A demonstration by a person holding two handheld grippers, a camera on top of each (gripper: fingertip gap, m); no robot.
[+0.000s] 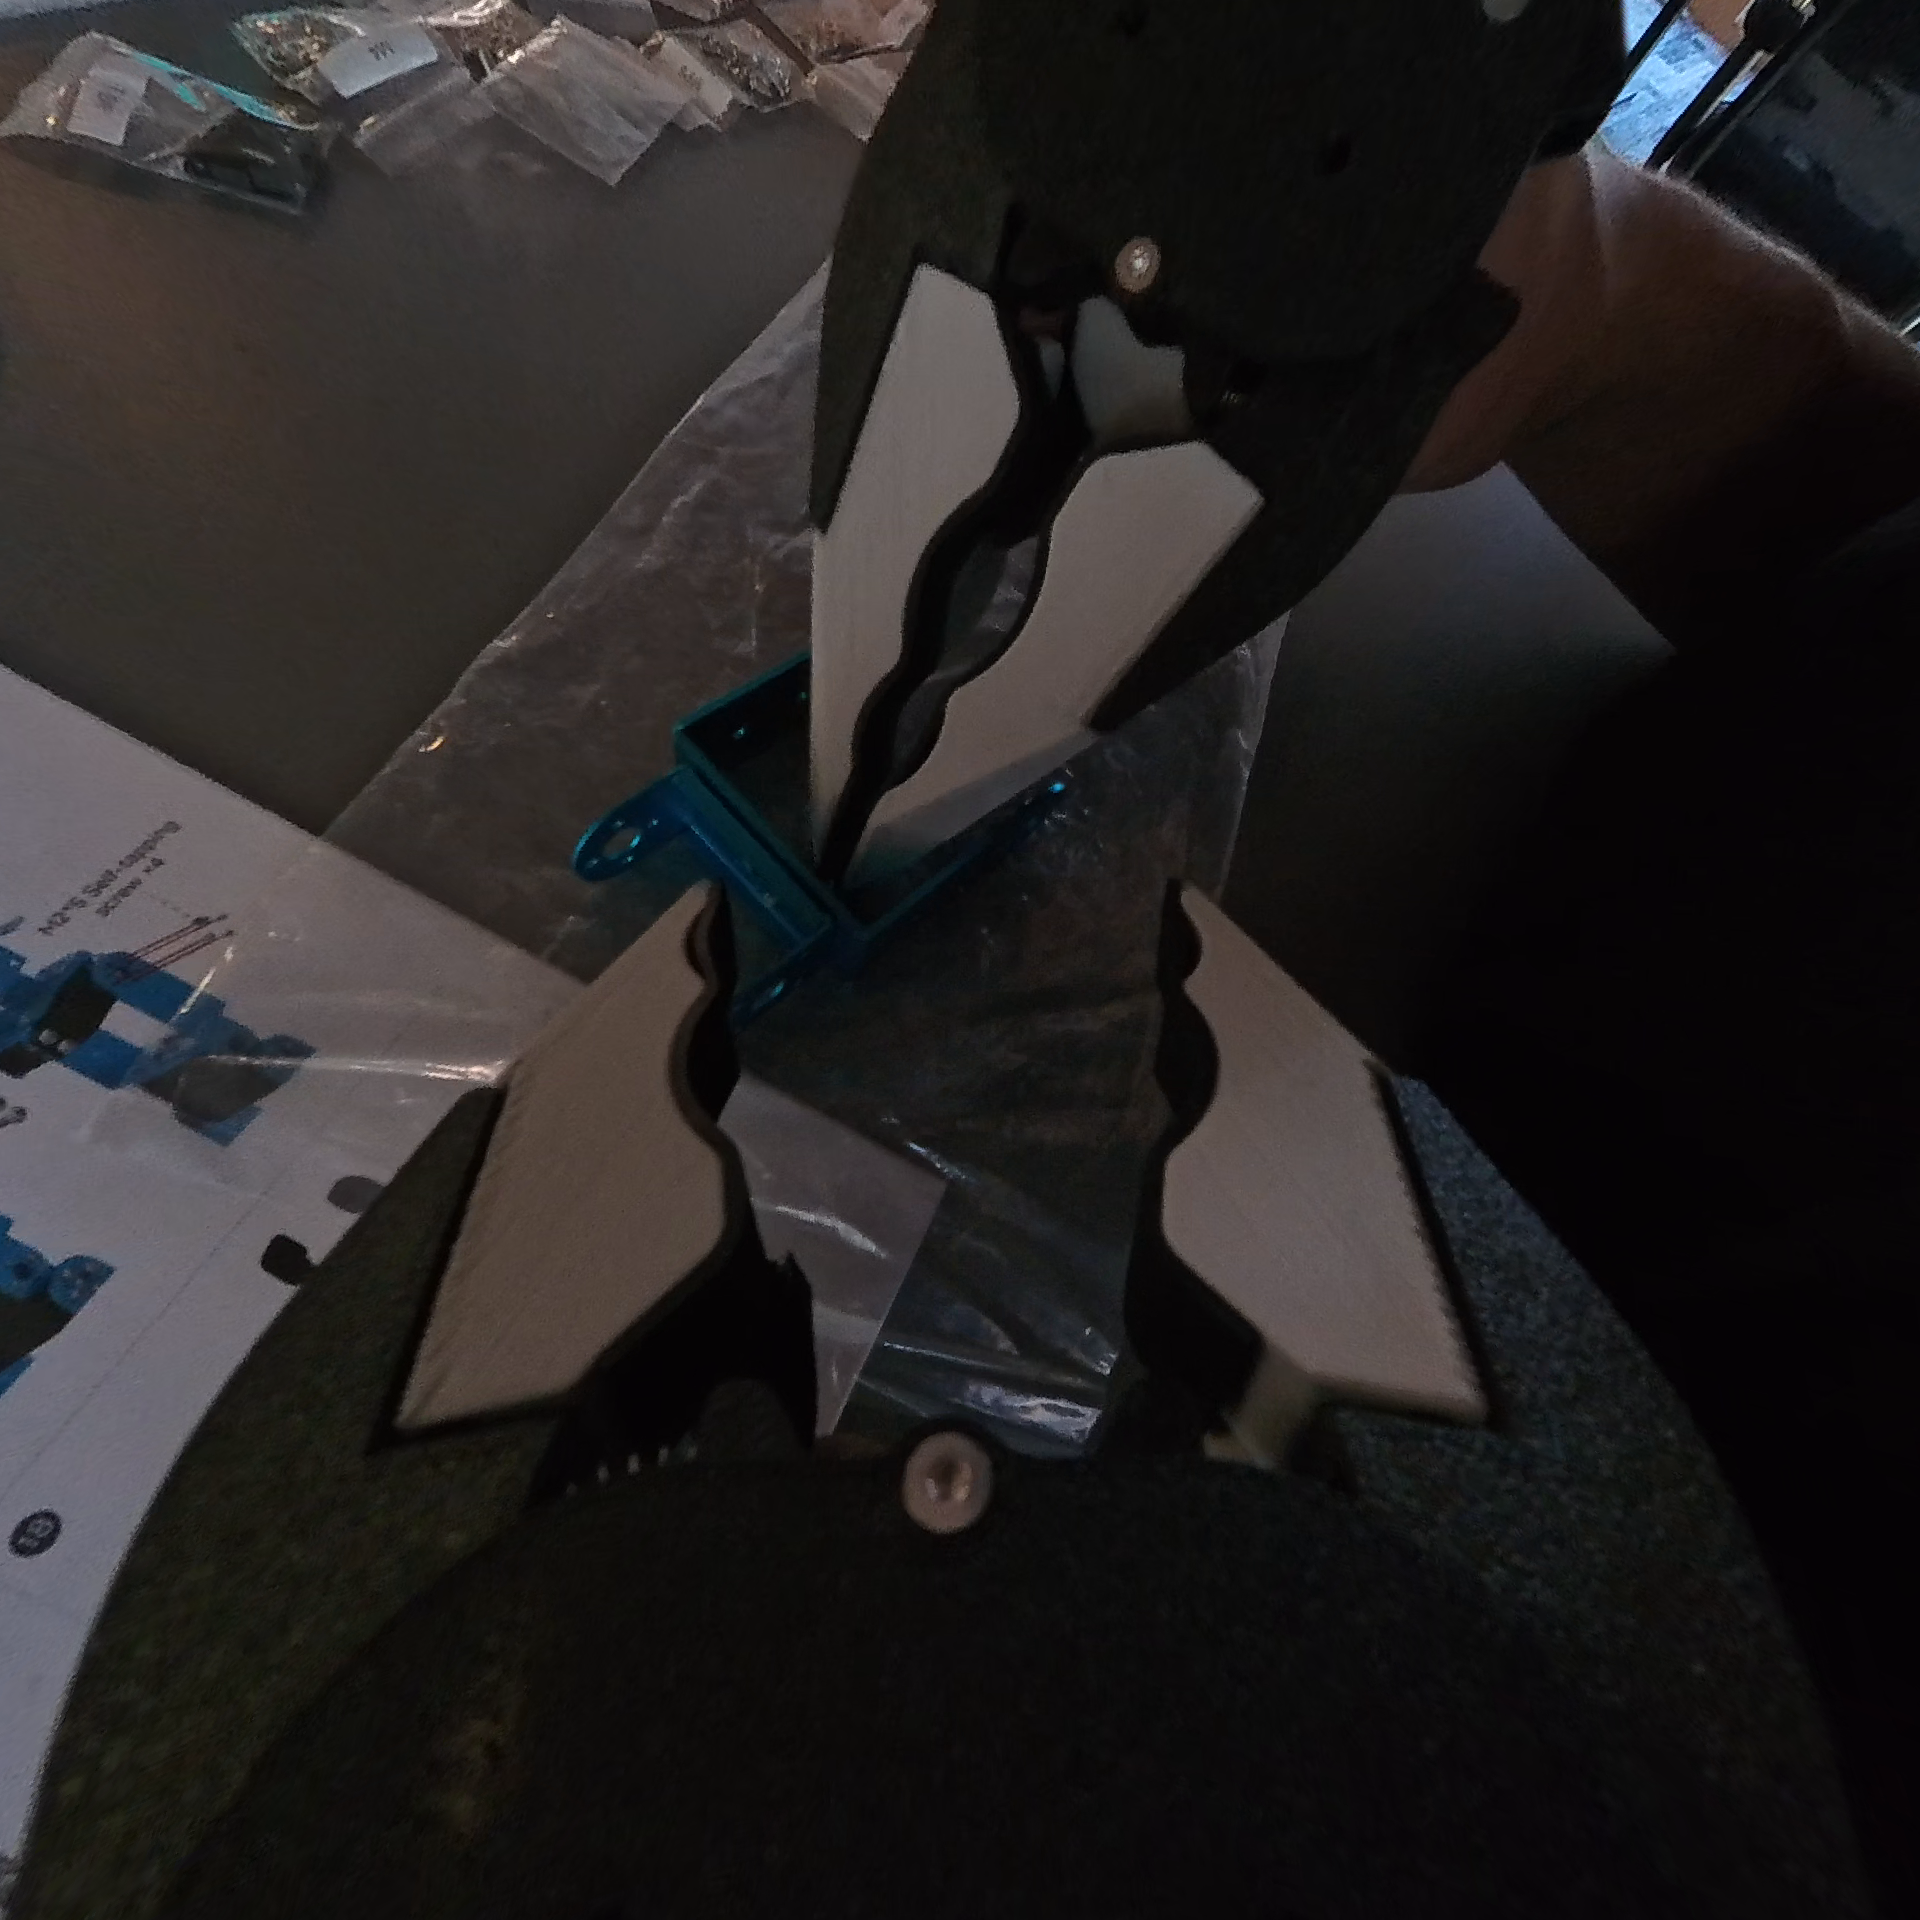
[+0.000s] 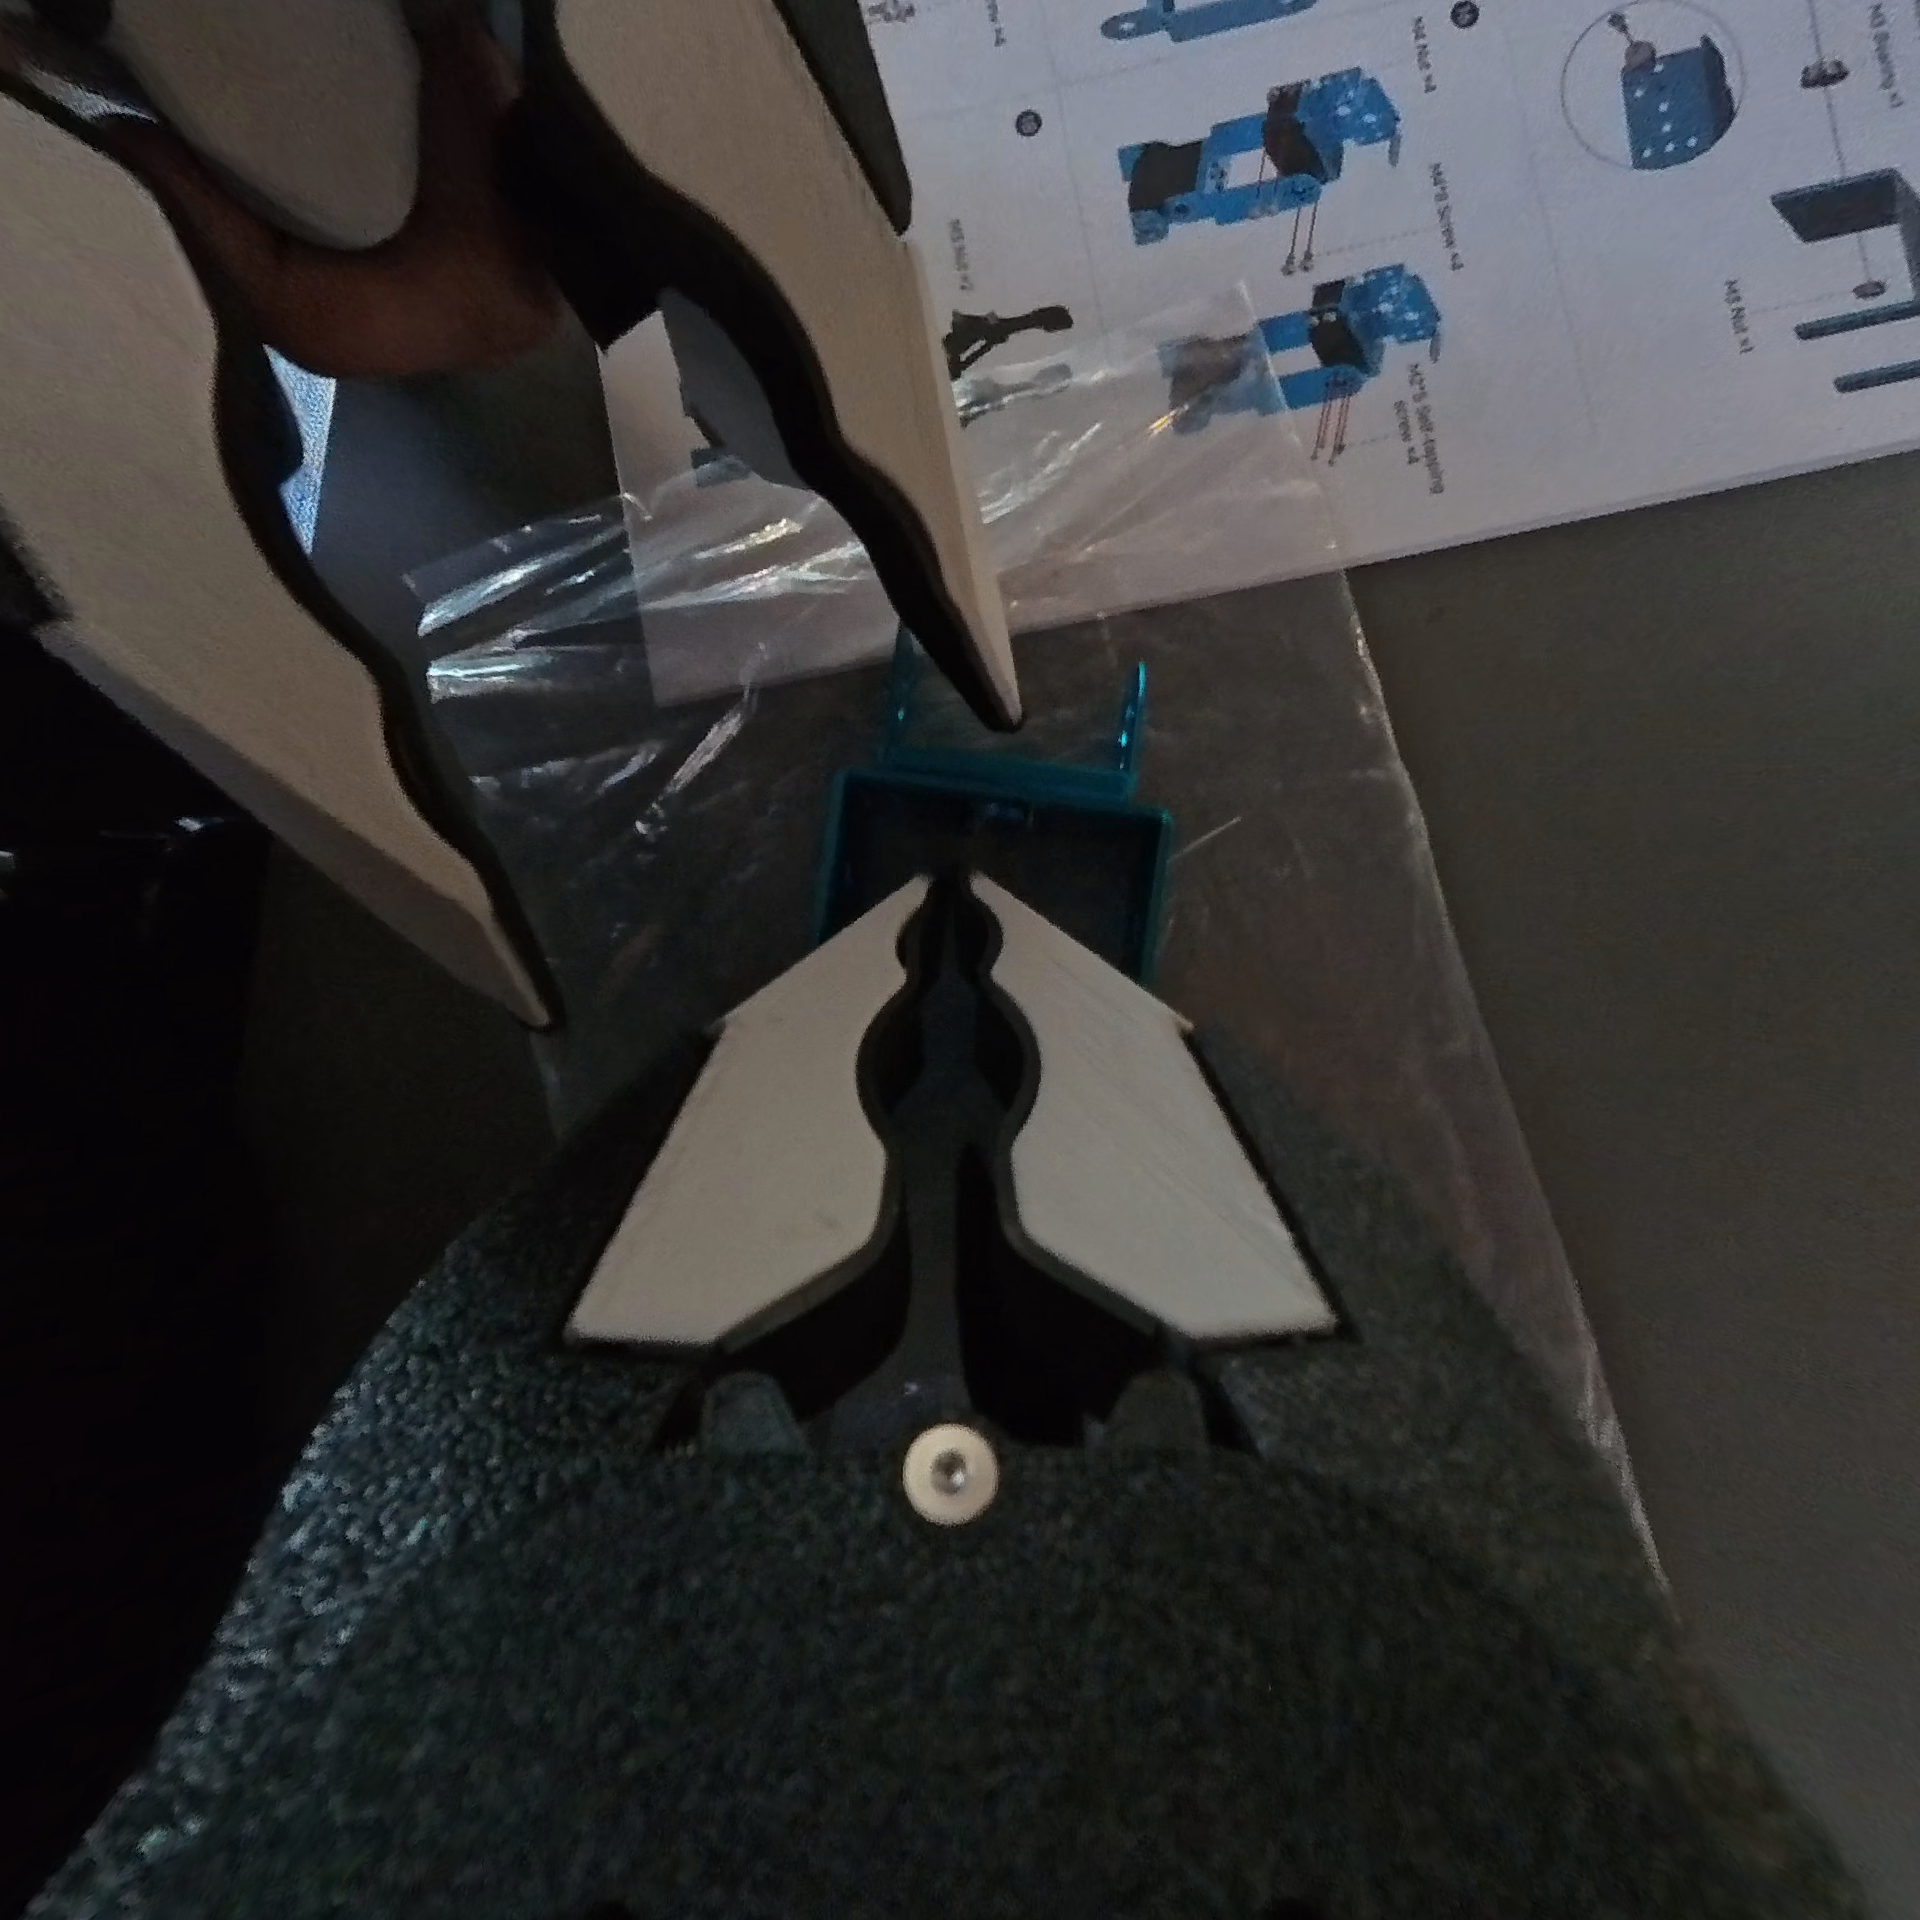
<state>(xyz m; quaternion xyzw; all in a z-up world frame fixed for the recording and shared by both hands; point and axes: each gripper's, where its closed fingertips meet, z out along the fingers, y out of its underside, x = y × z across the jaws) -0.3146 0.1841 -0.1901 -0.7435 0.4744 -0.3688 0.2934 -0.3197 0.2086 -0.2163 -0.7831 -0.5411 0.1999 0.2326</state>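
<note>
A blue metal bracket (image 1: pixel 758 862) made of two joined U-shaped pieces lies on a clear plastic sheet (image 1: pixel 1039 1039). My right gripper (image 1: pixel 847 842) comes down from above and is shut on the bracket's edge. In the right wrist view the right gripper (image 2: pixel 951 883) has its tips nearly together inside the bracket's (image 2: pixel 1039 779) open frame. My left gripper (image 1: pixel 945 904) is open, and its left fingertip is close to the bracket's near end. In the right wrist view the left gripper (image 2: pixel 764 868) enters from the upper left, with one fingertip (image 2: pixel 992 696) at the bracket's far upright tab.
A white instruction sheet (image 1: pixel 156 1039) with blue drawings lies on the left; it also shows in the right wrist view (image 2: pixel 1455 260). A small clear bag (image 1: pixel 883 1247) lies between my left fingers. Several bags of small parts (image 1: pixel 416 73) lie at the far left. A person's hand (image 1: pixel 1662 343) holds the right gripper. Less than 4 cm separates the two grippers' tips.
</note>
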